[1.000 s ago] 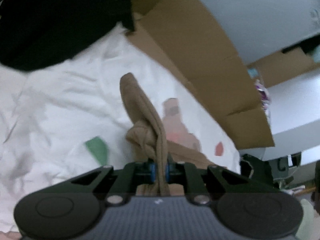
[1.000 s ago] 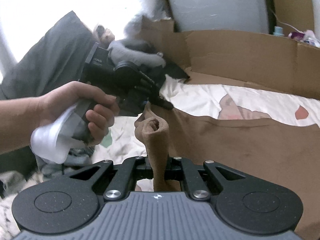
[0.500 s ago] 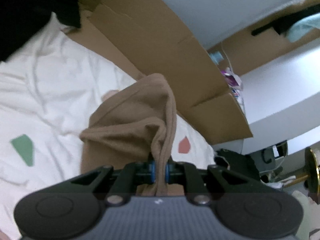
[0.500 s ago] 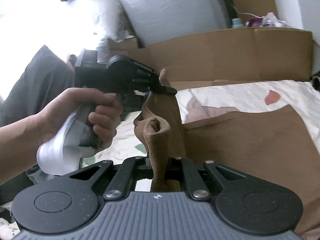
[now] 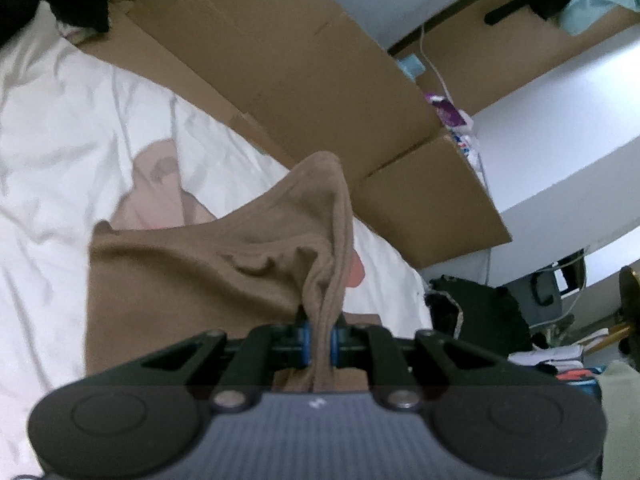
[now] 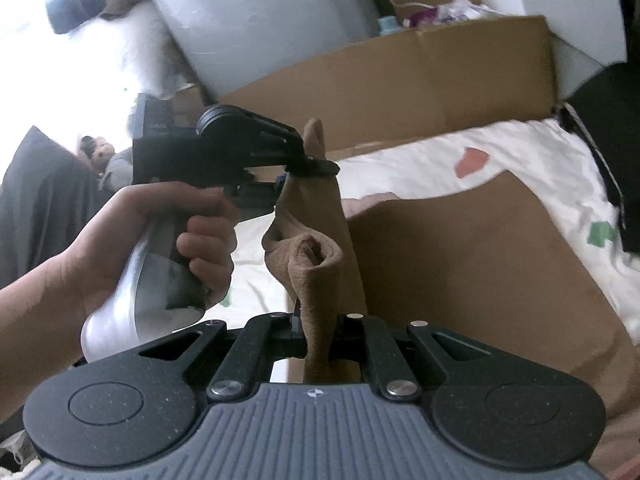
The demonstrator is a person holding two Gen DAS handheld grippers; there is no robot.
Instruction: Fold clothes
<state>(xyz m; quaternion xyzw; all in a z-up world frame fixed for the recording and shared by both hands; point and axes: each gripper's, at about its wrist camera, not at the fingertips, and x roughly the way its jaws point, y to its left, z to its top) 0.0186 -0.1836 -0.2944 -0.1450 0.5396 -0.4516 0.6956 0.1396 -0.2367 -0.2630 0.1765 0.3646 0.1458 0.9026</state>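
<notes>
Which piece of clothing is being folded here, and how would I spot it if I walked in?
Look at the bed with the white sheet dotted with coloured patches, in front of the big cardboard sheet. Spread across it lies a plain tan garment. It is the only brown cloth there, and one edge is lifted, pinched in the left gripper and right gripper.

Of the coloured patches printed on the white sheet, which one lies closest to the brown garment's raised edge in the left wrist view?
The coral-red patch, peeking out just right of the bunched brown garment; the pale pink patch lies further up the white sheet.
</notes>
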